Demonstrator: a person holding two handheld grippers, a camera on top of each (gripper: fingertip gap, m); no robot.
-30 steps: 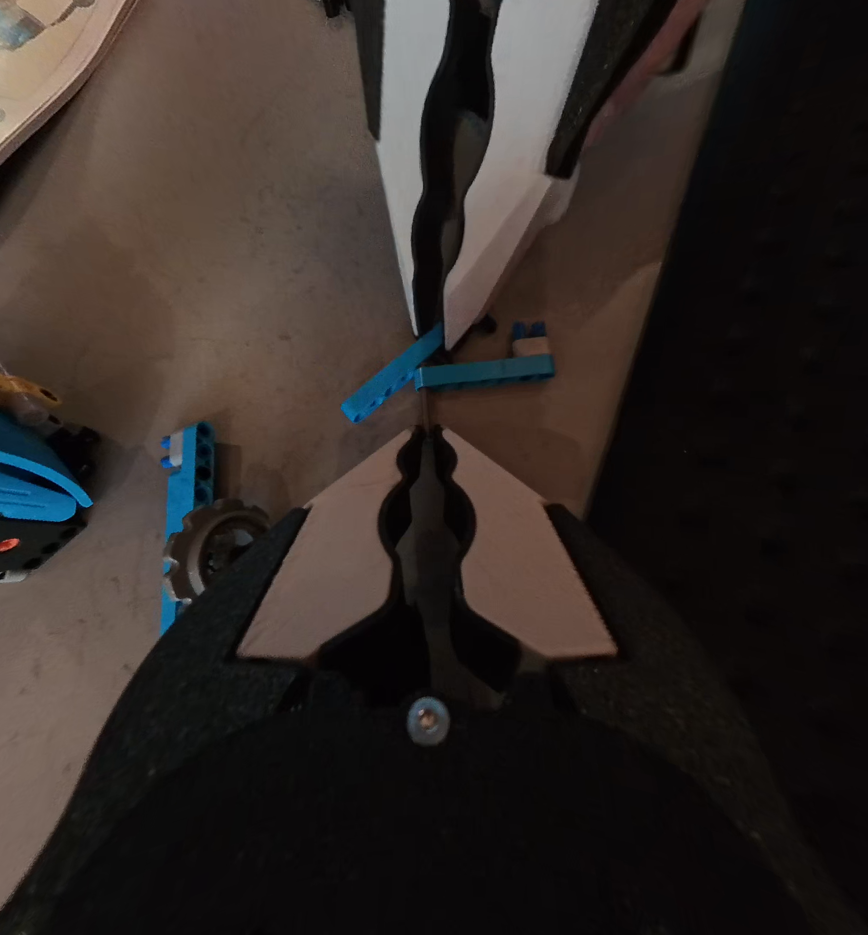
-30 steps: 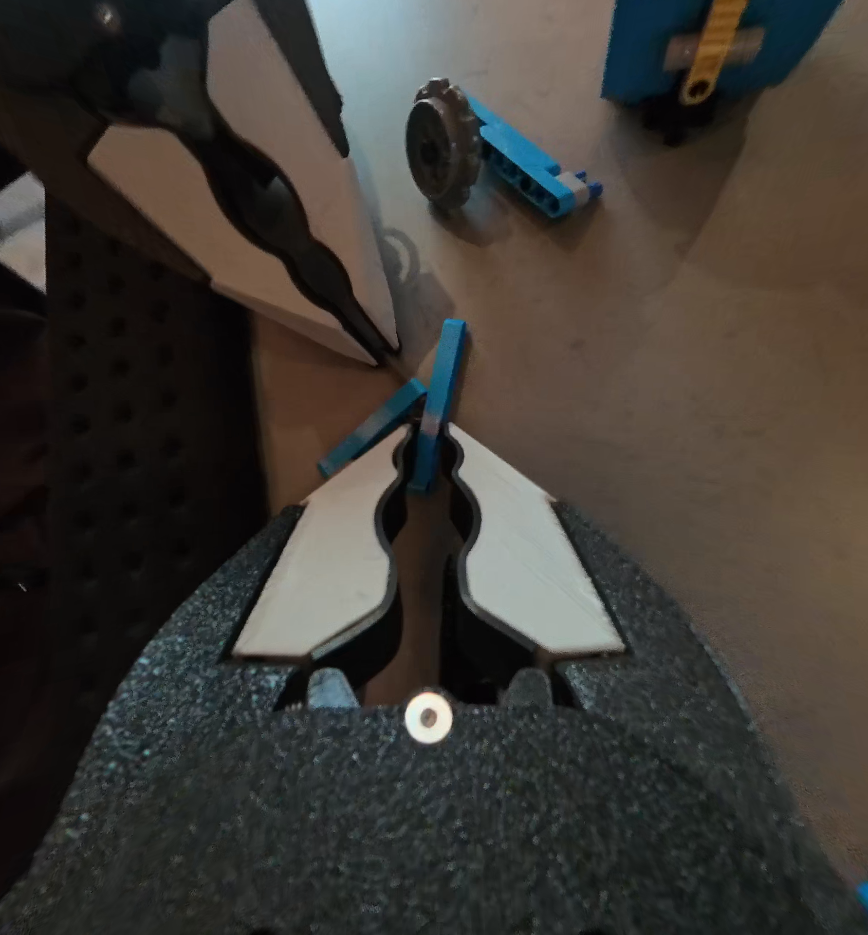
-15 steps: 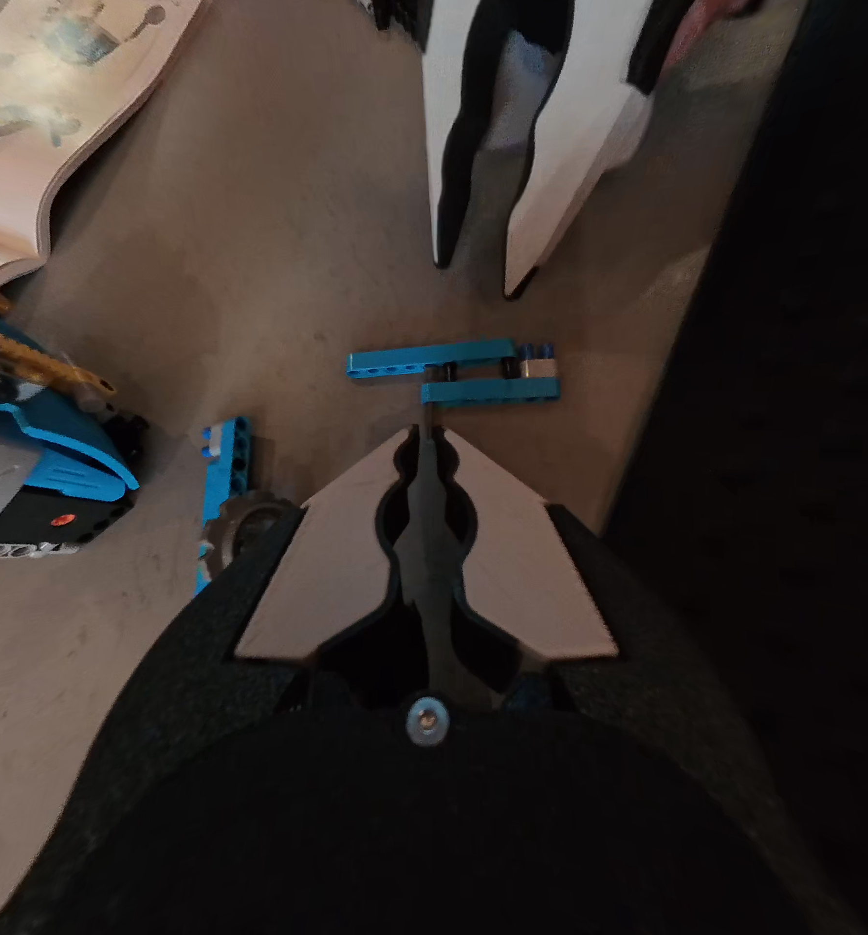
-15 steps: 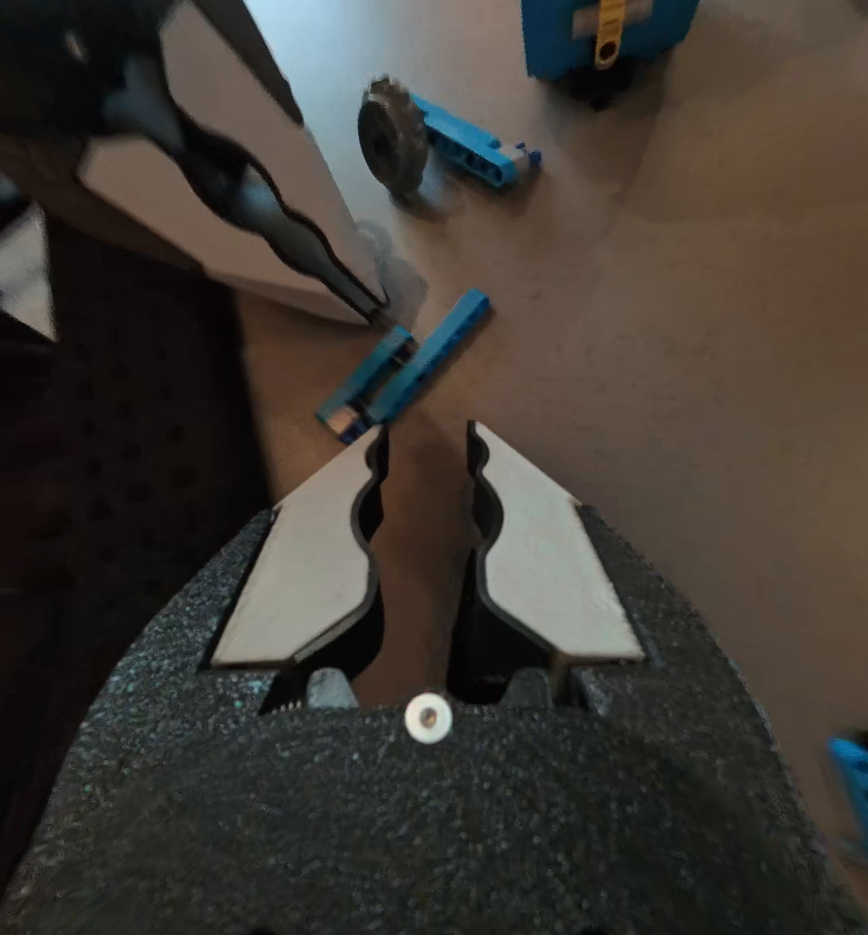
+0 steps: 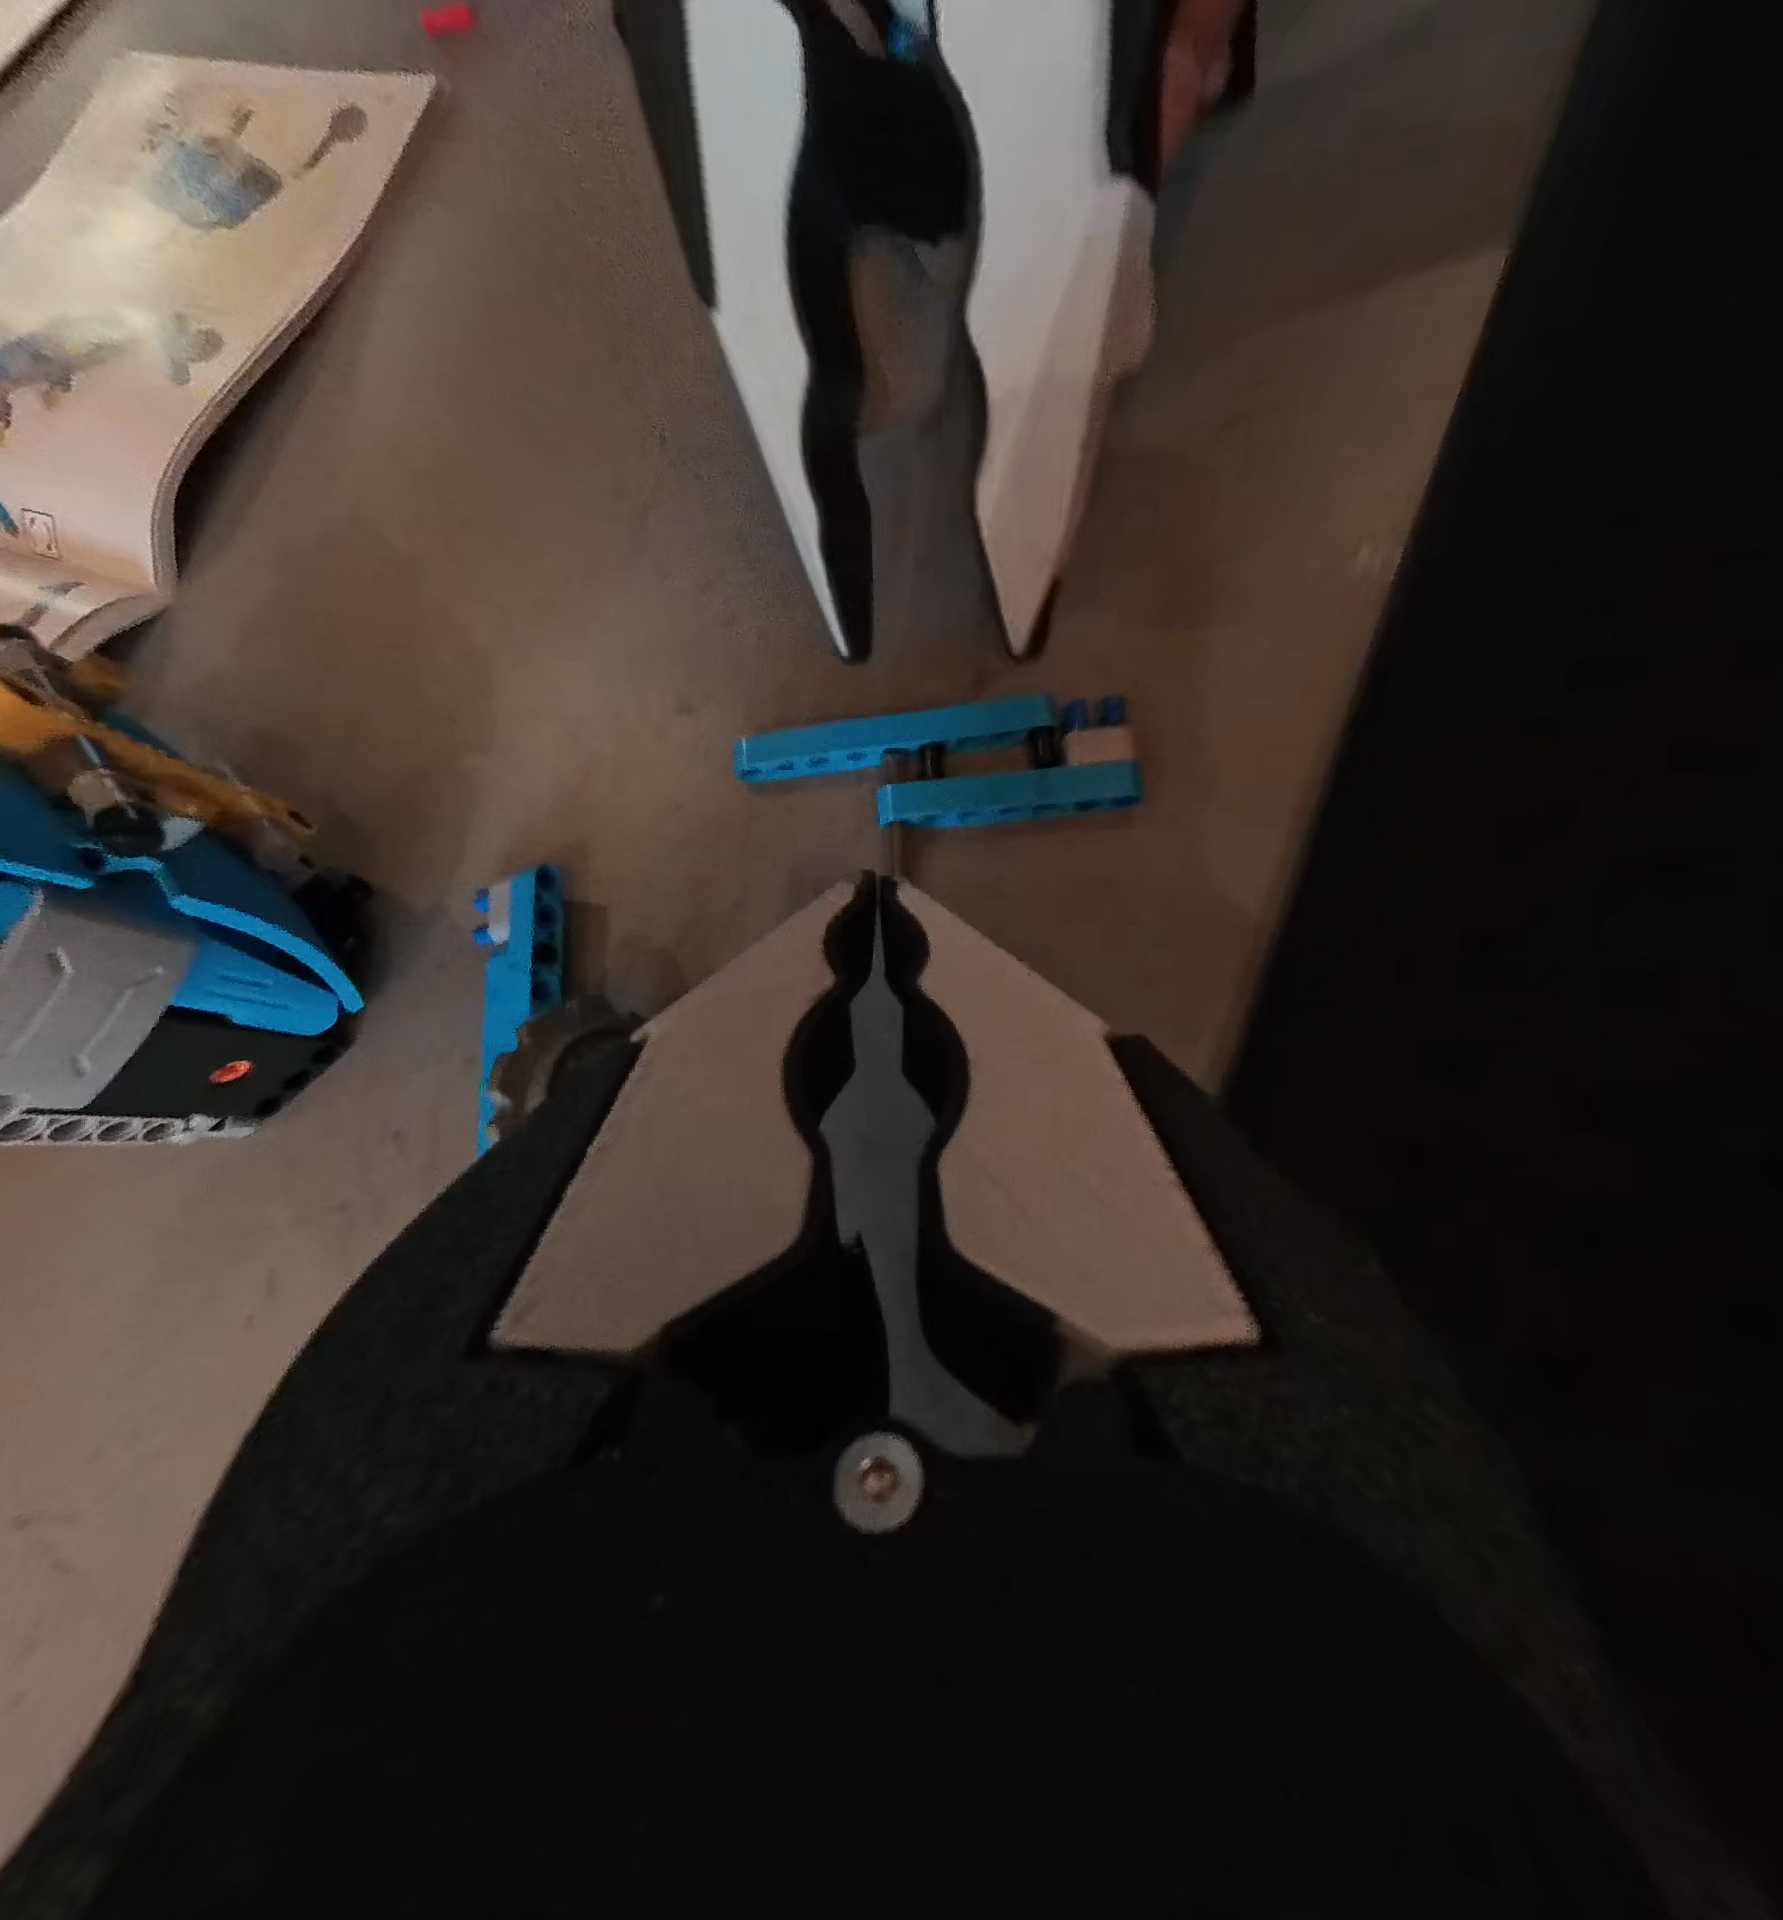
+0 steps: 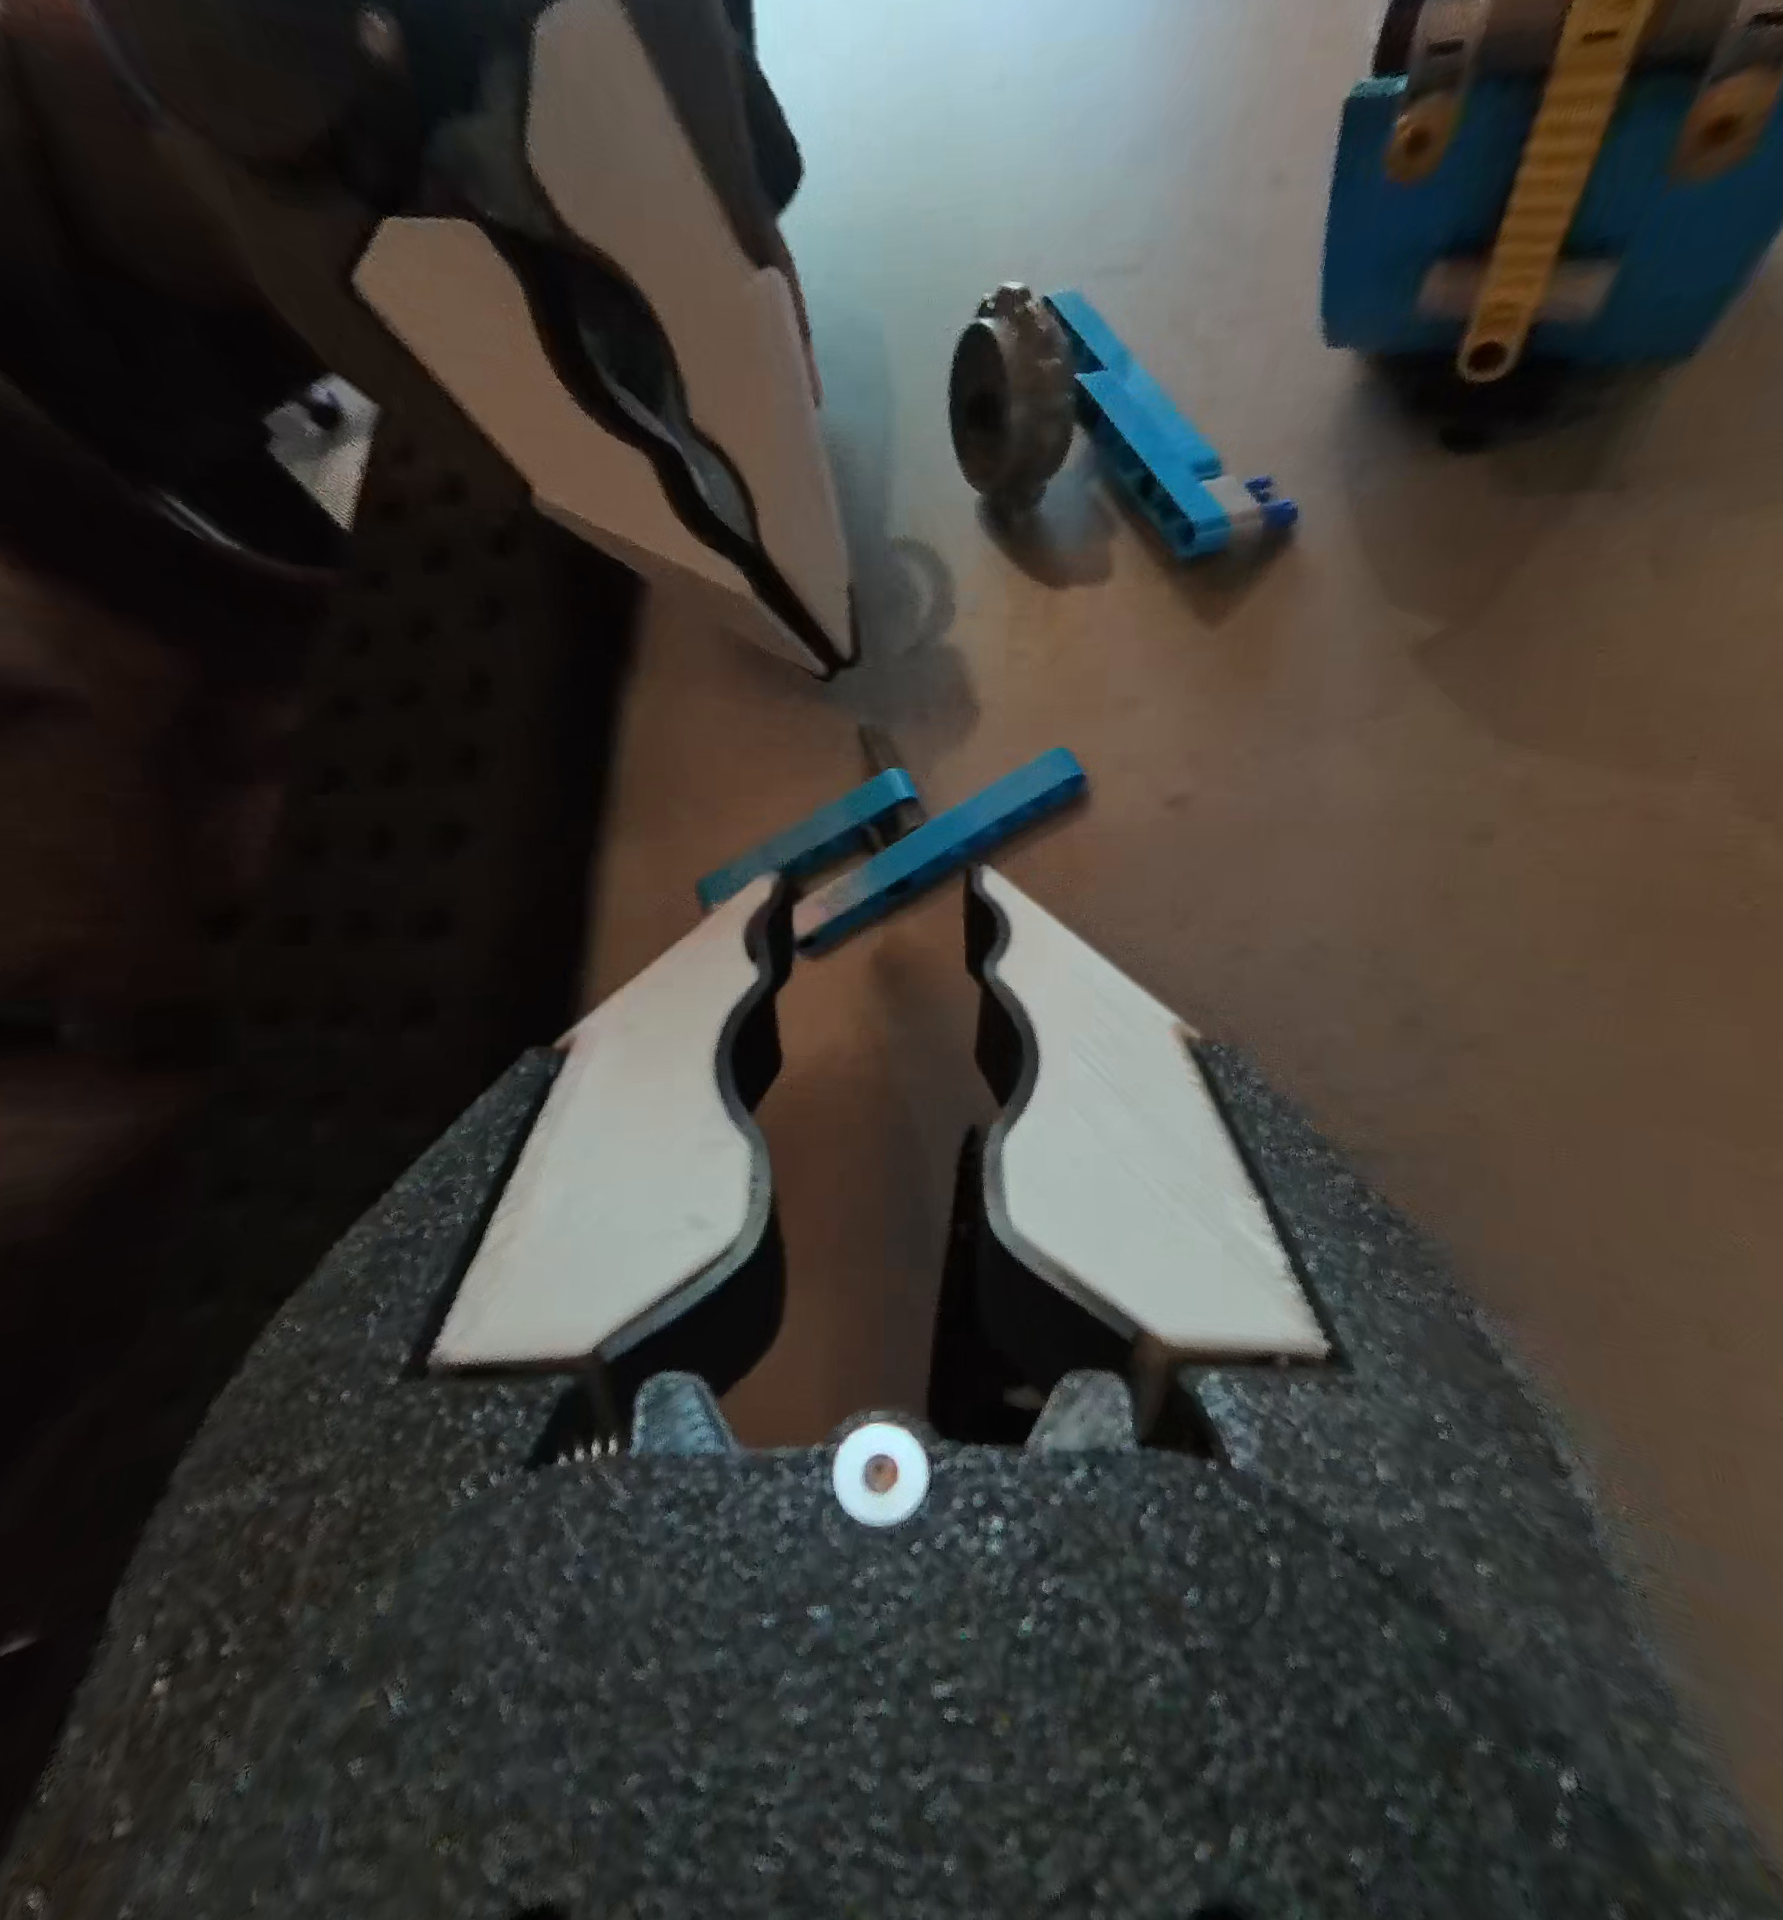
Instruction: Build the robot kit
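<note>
Two blue beams (image 5: 937, 764), pinned side by side, lie crosswise between closed left gripper (image 5: 878, 881), empty-looking, and spread, empty right gripper (image 6: 879, 883).

In the left wrist view, the two joined beams (image 5: 934, 764) lie at 12 o'clock, the toy car (image 5: 128, 966) at 9, the booklet (image 5: 139, 312) at 10.
</note>
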